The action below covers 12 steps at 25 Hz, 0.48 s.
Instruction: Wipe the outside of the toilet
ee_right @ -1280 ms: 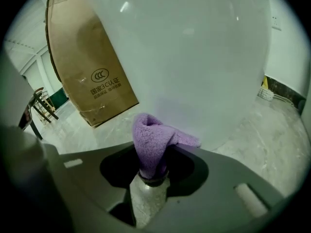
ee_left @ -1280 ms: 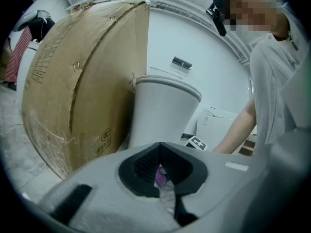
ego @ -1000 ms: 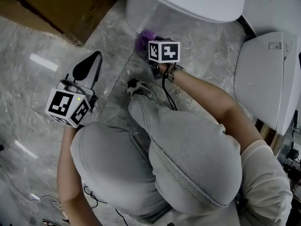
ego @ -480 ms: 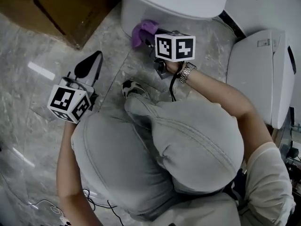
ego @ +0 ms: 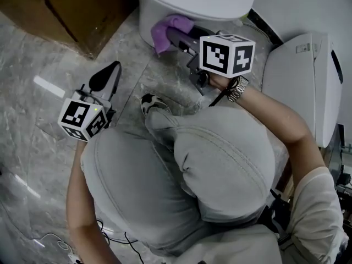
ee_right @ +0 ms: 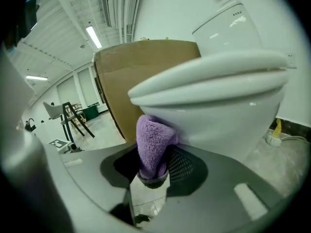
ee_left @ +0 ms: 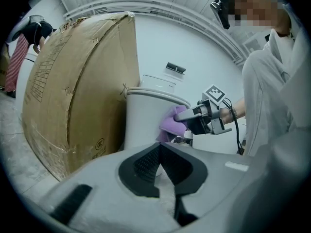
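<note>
Purple cloth (ee_right: 153,142), pinched tight in the right gripper (ego: 184,38), has slid up along the toilet (ego: 192,1) bowl's outside, so wiping is under way (left gripper (ego: 104,78) waits aside, jaws together, empty).

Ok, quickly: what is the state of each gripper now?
Left gripper: shut, holding nothing.
Right gripper: shut on the purple cloth, pressed against the toilet bowl.
</note>
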Motion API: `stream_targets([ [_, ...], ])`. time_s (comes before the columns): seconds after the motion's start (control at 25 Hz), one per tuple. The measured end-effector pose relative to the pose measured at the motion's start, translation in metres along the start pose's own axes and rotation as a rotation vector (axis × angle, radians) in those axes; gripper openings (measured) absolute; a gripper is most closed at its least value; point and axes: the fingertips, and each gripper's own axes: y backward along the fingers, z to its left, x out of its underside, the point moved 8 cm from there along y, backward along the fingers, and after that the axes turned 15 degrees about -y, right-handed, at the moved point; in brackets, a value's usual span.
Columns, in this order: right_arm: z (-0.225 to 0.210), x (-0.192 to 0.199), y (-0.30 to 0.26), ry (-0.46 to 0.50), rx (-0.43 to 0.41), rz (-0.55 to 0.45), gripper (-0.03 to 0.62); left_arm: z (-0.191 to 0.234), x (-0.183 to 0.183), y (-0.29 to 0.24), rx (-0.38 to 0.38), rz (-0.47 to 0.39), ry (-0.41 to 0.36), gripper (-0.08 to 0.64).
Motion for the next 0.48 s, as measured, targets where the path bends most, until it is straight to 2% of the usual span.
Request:
stream_targets([
  [0.28,0.029,-0.013,0.022,-0.029,-0.078,-0.06,0.144,0.002,-0.007,0.012,-0.009,0.008,-0.02,0.006],
  [0.48,0.019,0.015,0.0,-0.014,-0.073,-0.012,0.144,0.017,0.004,0.015,-0.045,0.006,0.011,0.006],
])
